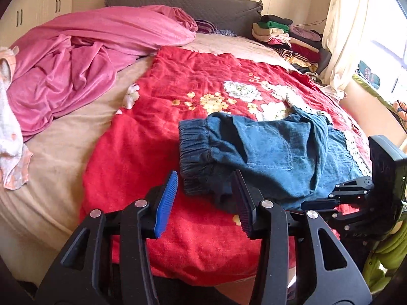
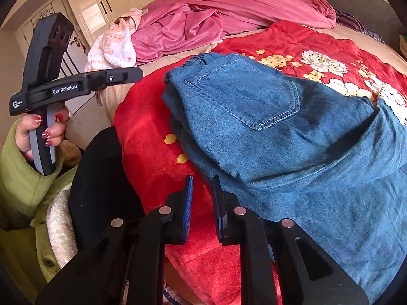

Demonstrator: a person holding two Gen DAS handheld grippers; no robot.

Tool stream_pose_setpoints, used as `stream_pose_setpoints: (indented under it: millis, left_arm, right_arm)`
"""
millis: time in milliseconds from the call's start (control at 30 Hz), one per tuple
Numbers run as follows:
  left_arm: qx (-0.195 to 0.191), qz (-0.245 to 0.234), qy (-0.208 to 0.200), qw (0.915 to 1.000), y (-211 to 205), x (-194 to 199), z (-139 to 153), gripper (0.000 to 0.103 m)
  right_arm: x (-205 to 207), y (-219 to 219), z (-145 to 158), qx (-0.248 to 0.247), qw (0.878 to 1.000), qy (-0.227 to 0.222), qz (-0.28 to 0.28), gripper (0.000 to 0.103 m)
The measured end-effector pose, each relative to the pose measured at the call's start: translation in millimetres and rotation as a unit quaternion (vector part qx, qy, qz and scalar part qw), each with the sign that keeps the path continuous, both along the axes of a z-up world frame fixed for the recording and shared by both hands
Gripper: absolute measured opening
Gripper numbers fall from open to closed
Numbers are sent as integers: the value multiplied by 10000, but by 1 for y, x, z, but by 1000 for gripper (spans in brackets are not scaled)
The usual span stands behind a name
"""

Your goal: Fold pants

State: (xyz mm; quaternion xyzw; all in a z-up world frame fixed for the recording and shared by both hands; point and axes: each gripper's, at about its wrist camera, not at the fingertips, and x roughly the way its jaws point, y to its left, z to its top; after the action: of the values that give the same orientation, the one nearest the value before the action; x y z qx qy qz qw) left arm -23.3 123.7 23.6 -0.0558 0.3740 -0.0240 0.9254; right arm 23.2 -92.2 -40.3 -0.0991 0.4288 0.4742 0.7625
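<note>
Two grippers, one pair of pants. The left gripper (image 1: pixel 206 200) has its jaws parted with nothing between them; its blue-padded finger (image 1: pixel 166 203) stands over bare red cloth and the other finger overlaps the near edge of the pants (image 1: pixel 267 152) in the left wrist view, whether touching cannot be told. The right gripper (image 2: pixel 202 208) has its jaws drawn nearly together, a narrow slit left between the pads and nothing in it — red cloth shows through the gap. The pants (image 2: pixel 292 139), blue denim with one stitched back pocket uppermost, lie just beyond and to the right of those fingertips, bunched rather than flat, the elastic waistband (image 1: pixel 195 150) turned toward the pink side of the bed. They rest on one red floral quilt (image 1: pixel 157 132), which covers a beige sheet (image 1: pixel 63 137). One hand (image 2: pixel 43 132) in a green sleeve (image 2: pixel 23 185) grips the left gripper's handle. Farther off: one crumpled pink blanket (image 1: pixel 84 61), one white-and-peach towel (image 1: pixel 10 137) at the edge, and — beside the grey headboard (image 1: pixel 183 2) — one stack of folded clothes (image 1: pixel 287 38), its items too many and small to count.
</note>
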Motion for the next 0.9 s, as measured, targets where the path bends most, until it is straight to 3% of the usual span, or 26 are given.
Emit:
stream_pose_setpoints:
  millis: [200,333,500,633,767,900]
  left_arm:
    - [-104,-374,65,9992,-35,42,1,36]
    - [116,-454,349,9983,-51,59,-20,36]
    - [187,-392,882,9952,-48,52,-55,36]
    - [125,-391,1037,9938,-48,39,-68,36]
    - [32,-399,1037,9938,-46,39,-71,36]
    - [183,-392,1012,9939,-52,40,-73,36]
  right_arm:
    - [0,-20,19,173,9992,-206,-310,15]
    - [10,-40,35,253,9962,-421,-722,16]
    - [34,-37,42,121,9936,-530,-987,35]
    - [49,-19,28,-184,9931,-414,-1084,39]
    - [58,-11,-15,-898,9876,94,-1282,43]
    - [53,-24,-12,-515,9892,191,-1361,43]
